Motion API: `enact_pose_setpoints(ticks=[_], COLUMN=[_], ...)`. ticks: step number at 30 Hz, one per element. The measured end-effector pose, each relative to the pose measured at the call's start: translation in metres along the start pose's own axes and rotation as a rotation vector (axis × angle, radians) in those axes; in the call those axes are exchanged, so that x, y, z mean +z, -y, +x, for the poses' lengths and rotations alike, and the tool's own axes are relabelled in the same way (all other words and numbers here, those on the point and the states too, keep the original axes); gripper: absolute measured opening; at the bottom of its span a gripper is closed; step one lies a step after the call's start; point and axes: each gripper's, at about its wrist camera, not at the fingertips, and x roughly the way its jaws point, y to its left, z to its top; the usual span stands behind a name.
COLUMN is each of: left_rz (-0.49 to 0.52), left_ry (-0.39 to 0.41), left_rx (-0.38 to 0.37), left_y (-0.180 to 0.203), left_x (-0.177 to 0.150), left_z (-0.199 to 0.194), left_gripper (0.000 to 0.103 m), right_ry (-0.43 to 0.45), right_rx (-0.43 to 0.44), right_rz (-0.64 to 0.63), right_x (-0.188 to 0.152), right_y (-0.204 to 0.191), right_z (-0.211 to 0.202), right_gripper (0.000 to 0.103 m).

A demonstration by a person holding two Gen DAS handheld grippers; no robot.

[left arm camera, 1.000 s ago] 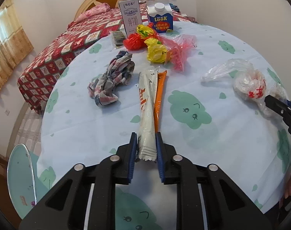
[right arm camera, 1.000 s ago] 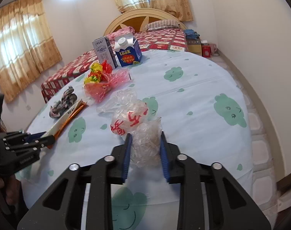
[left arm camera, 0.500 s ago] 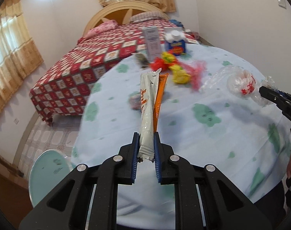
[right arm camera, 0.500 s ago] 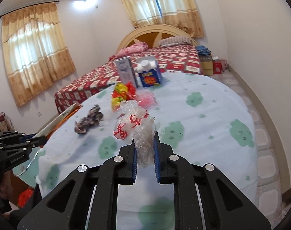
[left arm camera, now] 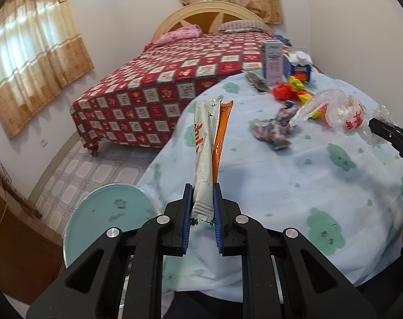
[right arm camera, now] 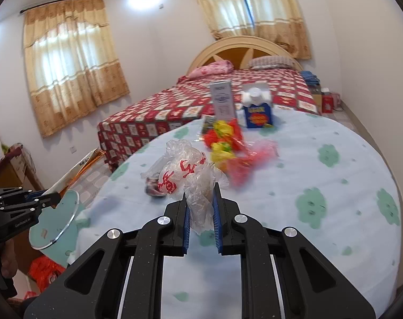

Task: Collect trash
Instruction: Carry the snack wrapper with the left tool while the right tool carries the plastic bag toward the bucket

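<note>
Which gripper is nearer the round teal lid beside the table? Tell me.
Left. The left gripper, shut on the long wrappers, hangs just above the teal lid. The right gripper, clamping the clear plastic bag, is over the table.

Both grippers (left arm camera: 203, 204) (right arm camera: 200, 207) are black plastic with silver screws; their fingers (left arm camera: 186, 212) carry blue ribbed pads.

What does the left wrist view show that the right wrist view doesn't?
Only the left wrist view shows the checked cloth crumpled on the table.

Only the right wrist view shows the orange bag on the floor and the shelf items beyond the bed.

Both show the left hand-held gripper shut on the long wrappers, the right hand-held gripper shut on the clear plastic bag, and the cartons.
</note>
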Motion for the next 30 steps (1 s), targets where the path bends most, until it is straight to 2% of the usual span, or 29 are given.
enact_pose_setpoints(ticks=[17,30], left_rz=[-0.058,-0.084], left_ry=[-0.004,-0.016], left_rx=[0.092,0.116], left_y=[-0.061,-0.087], left_x=[-0.024,-0.036], left_z=[-0.006,-0.008], left_gripper=[0.015,0.015], right_ry=[-0.021,-0.043], right_rx=[0.096,0.121], right_rz=[-0.128,-0.173], right_x=[0.009,0.008], right_y=[-0.085,-0.111], right_z=[0.033,0.046], right_gripper=[0.015,0.015])
